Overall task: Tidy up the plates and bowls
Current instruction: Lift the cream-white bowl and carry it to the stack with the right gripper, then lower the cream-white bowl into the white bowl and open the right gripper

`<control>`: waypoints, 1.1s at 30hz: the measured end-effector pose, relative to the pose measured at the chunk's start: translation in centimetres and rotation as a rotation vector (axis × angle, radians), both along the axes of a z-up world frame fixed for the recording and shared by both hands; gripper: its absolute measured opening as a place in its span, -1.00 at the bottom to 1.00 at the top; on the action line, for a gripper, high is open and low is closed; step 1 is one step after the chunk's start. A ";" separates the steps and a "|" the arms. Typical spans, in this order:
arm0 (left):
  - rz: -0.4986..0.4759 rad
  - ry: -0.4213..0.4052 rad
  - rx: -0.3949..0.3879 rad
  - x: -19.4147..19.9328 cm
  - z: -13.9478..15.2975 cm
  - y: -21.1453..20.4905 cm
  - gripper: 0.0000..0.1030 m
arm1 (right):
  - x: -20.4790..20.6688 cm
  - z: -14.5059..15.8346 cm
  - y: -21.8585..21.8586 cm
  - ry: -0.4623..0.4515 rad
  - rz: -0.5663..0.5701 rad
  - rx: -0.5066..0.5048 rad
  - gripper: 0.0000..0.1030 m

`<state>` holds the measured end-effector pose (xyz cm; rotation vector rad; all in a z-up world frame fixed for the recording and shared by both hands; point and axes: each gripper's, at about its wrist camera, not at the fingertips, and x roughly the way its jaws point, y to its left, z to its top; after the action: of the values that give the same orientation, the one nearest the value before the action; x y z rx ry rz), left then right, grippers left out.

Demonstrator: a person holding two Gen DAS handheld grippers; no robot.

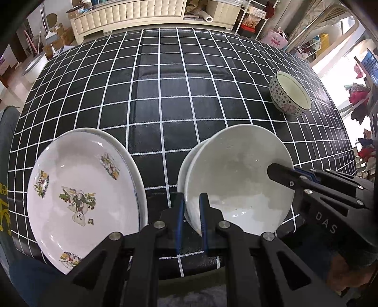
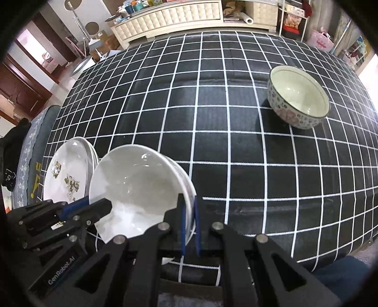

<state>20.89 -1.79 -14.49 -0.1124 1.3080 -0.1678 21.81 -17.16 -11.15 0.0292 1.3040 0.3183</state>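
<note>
Both tongs pinch the same white bowl (image 1: pixel 238 179) at the table's near edge: the left gripper (image 1: pixel 191 212) clamps its left rim, the right gripper (image 2: pixel 189 212) its right rim. Flowered plates (image 1: pixel 80 193) sit just left; a patterned bowl (image 2: pixel 298 96) stands far right on the checked cloth (image 1: pixel 165 94).

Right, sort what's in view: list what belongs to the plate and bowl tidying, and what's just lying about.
Belongs to the job:
- white bowl, gripped at its rim by the left claw and right claw
- decorated plates, stacked
- floral bowl, standing apart

Just lying about:
- checked tablecloth
- pink bag
- paper roll on the shelf
</note>
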 end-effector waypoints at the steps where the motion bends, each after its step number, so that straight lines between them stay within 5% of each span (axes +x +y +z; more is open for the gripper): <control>1: -0.001 0.002 -0.006 0.0 0.0 0.1 -0.79 | 0.0 0.0 0.1 0.003 0.003 -0.005 -0.82; 17: -0.019 -0.042 -0.016 -0.5 1.7 0.5 -0.78 | 0.2 0.0 0.4 0.061 -0.001 -0.011 -0.79; 22: -0.036 -0.092 0.002 -0.9 2.8 0.4 -0.55 | -0.2 0.8 0.4 0.030 0.019 -0.025 -0.73; 27: -0.067 -0.175 0.031 -1.4 5.0 -0.3 -0.39 | -0.9 3.5 -0.6 -0.084 0.010 -0.047 -0.17; 33: -0.078 -0.274 0.012 -1.7 8.7 -1.3 -0.21 | -1.7 8.4 -2.8 -0.247 -0.021 -0.048 0.20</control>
<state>19.24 -3.07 -5.84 -0.0268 1.0407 -0.2335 20.11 -19.94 -2.71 -0.0364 1.0652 0.2632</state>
